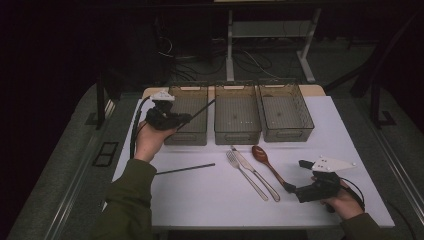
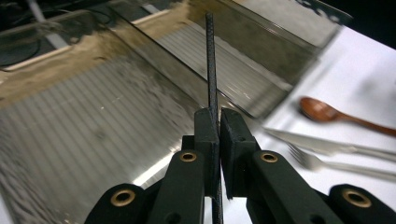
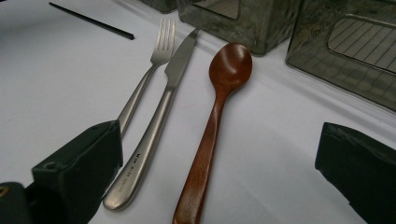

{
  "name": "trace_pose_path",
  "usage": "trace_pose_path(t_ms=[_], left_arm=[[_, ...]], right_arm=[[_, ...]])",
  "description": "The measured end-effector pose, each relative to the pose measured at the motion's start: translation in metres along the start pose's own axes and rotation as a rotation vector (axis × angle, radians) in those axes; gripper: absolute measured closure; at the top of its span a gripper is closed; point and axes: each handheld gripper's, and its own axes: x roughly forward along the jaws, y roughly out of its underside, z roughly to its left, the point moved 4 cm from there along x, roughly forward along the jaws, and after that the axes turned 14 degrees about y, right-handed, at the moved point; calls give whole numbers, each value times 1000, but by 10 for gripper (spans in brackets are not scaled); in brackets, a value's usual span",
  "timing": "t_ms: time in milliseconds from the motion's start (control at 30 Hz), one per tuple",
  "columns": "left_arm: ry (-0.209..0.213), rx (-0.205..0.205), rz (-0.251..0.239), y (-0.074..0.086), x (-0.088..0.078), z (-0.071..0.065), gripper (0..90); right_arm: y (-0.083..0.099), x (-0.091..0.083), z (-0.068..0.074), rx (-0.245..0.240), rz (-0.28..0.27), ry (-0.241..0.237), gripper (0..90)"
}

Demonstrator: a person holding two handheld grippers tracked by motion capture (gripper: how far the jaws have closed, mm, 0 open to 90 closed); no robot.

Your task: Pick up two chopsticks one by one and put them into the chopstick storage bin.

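My left gripper (image 1: 176, 119) is raised over the left bin (image 1: 189, 131) and is shut on a thin black chopstick (image 1: 202, 108) that points up and to the right. In the left gripper view the chopstick (image 2: 211, 70) runs straight out from between the pressed jaws of the left gripper (image 2: 218, 126). A second black chopstick (image 1: 185, 169) lies on the white table. My right gripper (image 1: 297, 176) rests low at the front right, open, its jaws either side of the handle end of a wooden spoon (image 1: 267, 165). In the right gripper view the spoon (image 3: 219, 107) lies between the wide-open jaws of the right gripper (image 3: 219, 158).
Three clear plastic bins stand in a row at the back: left, middle (image 1: 237, 131) and right (image 1: 286, 131). A metal fork (image 1: 245, 175) and knife (image 1: 256, 174) lie side by side left of the spoon. The table's white sheet (image 1: 210, 200) ends close to the person's arms.
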Motion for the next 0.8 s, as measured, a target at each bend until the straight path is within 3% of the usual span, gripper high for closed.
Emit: trace_pose_path(t_ms=[467,800], left_arm=[[-120,-96,6,-28,25,55,855],[-196,-156,14,-28,46,87,854]], right_arm=[[-1,-2,-1,11,-7,-7,3],[-1,-3,-1,11,-12,-17,3]])
